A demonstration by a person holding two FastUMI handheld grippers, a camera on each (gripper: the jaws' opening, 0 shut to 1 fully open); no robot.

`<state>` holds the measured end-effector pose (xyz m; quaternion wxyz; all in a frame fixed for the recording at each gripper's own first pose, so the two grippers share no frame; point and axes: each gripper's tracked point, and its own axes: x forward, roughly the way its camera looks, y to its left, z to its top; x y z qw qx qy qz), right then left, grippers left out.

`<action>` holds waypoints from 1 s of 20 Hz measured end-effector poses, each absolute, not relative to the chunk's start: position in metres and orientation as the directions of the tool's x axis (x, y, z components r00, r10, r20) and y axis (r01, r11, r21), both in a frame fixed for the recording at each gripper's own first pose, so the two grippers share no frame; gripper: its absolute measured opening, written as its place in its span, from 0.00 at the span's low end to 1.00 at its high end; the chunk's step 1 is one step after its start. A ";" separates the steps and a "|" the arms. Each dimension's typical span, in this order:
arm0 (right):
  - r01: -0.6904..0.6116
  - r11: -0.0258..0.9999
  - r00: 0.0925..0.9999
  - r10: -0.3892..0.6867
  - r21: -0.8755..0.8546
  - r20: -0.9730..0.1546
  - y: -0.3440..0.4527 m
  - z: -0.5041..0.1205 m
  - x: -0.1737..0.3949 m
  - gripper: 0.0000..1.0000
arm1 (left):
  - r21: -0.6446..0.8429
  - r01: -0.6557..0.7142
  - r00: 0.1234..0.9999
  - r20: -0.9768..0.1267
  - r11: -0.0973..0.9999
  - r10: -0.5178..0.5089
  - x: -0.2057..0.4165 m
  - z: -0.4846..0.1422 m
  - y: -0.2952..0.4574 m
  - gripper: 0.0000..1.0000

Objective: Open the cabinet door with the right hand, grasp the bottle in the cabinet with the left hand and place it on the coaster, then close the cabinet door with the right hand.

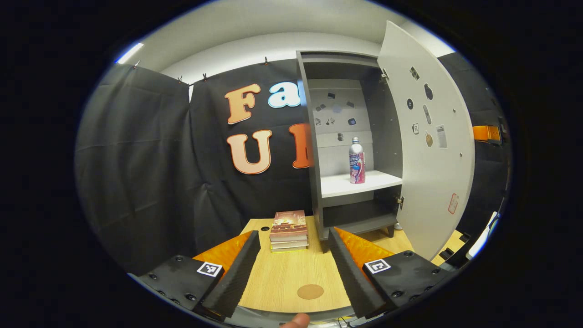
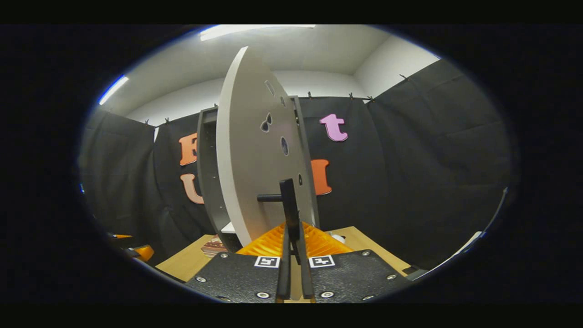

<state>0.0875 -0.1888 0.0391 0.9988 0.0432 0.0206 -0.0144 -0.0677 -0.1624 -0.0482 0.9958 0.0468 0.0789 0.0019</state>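
**Door swung wide, bottle waits on the shelf**

We see the cabinet (image 1: 346, 136) standing on the wooden table (image 1: 291, 273), its pale door (image 1: 428, 150) thrown open to the right and well clear of the opening. In the right gripper view that same door (image 2: 255, 164) stands nearly edge-on, and the right gripper (image 2: 294, 273) has its two fingers drawn in tight around the lower end of the dark handle (image 2: 288, 205), which juts from the door's face. We judge the opening step done or all but done, so the reach for the bottle falls to us next.

The left gripper (image 1: 291, 269) hovers low over the table with its fingers spread wide and nothing between them. A stack of books (image 1: 288, 230) lies just beside the cabinet's foot, near the straight line to the shelf. The bottle (image 1: 356, 160) stands upright toward the right of the white shelf (image 1: 360, 183), close to the inner side wall. We would rise above the books, enter square to the opening, and close around the bottle's body from the roomier left side, minding the shelf's front lip. The round coaster (image 1: 310, 291) lies on bare wood close to us, with open table around it for the set-down.
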 end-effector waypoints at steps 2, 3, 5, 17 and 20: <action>0.031 0.993 0.999 -0.026 0.114 -0.044 -0.202 0.041 0.086 0.09 | 0.100 0.007 0.987 -0.159 0.995 0.009 -0.066 -0.050 -0.168 0.96; 0.035 0.993 0.999 -0.030 0.116 -0.042 -0.208 0.041 0.086 0.09 | 0.104 0.007 0.986 -0.165 0.995 0.010 -0.064 -0.052 -0.170 0.98; 0.052 0.993 0.998 -0.049 0.102 -0.038 -0.224 0.039 0.084 0.08 | 0.104 0.008 0.985 -0.174 0.995 0.011 -0.062 -0.054 -0.174 1.00; 0.017 0.994 0.999 -0.013 0.108 -0.037 -0.268 0.041 0.089 0.05 | 0.115 -0.006 0.985 -0.170 0.993 0.025 -0.062 -0.052 -0.183 0.98; 0.014 0.994 0.999 -0.009 0.111 -0.045 -0.269 0.039 0.084 0.06 | 0.109 -0.018 0.985 -0.167 0.994 0.036 -0.065 -0.049 -0.179 0.98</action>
